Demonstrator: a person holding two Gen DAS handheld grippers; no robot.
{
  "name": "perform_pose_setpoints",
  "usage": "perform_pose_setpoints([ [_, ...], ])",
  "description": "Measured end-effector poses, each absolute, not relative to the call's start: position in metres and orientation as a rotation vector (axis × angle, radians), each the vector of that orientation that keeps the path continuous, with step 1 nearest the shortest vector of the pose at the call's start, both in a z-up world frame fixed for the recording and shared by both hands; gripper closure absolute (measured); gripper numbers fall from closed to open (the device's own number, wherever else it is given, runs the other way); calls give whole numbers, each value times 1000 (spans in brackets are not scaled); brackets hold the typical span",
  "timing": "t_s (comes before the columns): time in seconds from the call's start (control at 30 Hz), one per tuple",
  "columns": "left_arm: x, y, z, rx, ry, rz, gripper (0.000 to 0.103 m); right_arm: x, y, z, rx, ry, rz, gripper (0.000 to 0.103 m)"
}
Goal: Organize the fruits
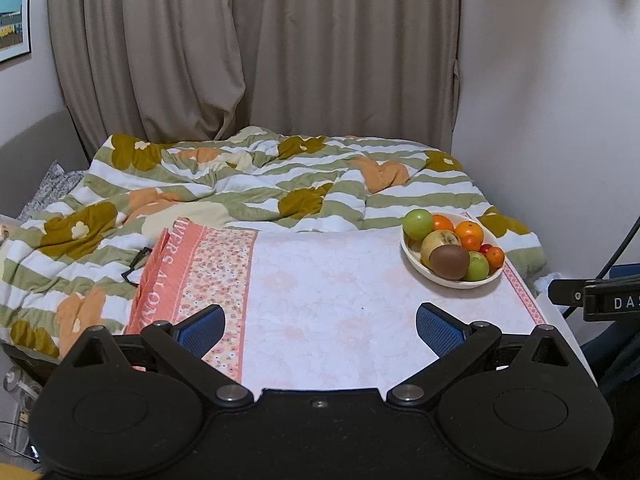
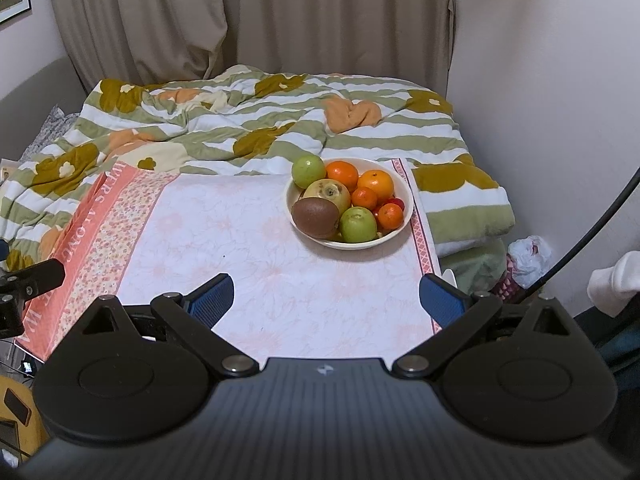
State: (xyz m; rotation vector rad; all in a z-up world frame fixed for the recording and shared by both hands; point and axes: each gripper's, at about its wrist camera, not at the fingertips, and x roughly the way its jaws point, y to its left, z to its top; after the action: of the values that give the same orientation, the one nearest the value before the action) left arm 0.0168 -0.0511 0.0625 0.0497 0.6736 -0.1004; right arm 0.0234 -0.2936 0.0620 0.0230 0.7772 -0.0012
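The bed fills the back of the room, a flowered quilt (image 2: 248, 120) rumpled across it, and over its near end lies a flat surface under a pale pink floral cloth (image 2: 248, 264). On the far right of that cloth sits a cream bowl (image 2: 407, 196) — and all the fruit in sight is in it. A brown kiwi (image 2: 315, 216) leans on the near rim, a yellowish fruit (image 2: 328, 193) behind it, two green apples (image 2: 358, 224) front and back, several oranges (image 2: 375, 183) on the right, something small and red tucked among them. No fruit shows loose on the cloth or the quilt.

So which step is this? Hard to call: a full bowl fits fruit already gathered into one place, and it equally fits a bowl waiting to be sorted out onto the cloth. The pictures settle nothing further, so no particular move suggests itself.

Now the claws. The left gripper (image 1: 320, 322) hangs low over the near edge of the cloth, blue pads spread wide, nothing between them, touching nothing. The right gripper (image 2: 326, 296) — same story: spread wide, empty, hovering short of the bowl, which lies ahead and a little to its right.
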Motion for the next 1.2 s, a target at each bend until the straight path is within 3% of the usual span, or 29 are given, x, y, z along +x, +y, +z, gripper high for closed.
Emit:
perform_pose_setpoints([
  [1.2,25,-48,58,50,664,-106,0,23,-282,58,33,785,-8,0],
])
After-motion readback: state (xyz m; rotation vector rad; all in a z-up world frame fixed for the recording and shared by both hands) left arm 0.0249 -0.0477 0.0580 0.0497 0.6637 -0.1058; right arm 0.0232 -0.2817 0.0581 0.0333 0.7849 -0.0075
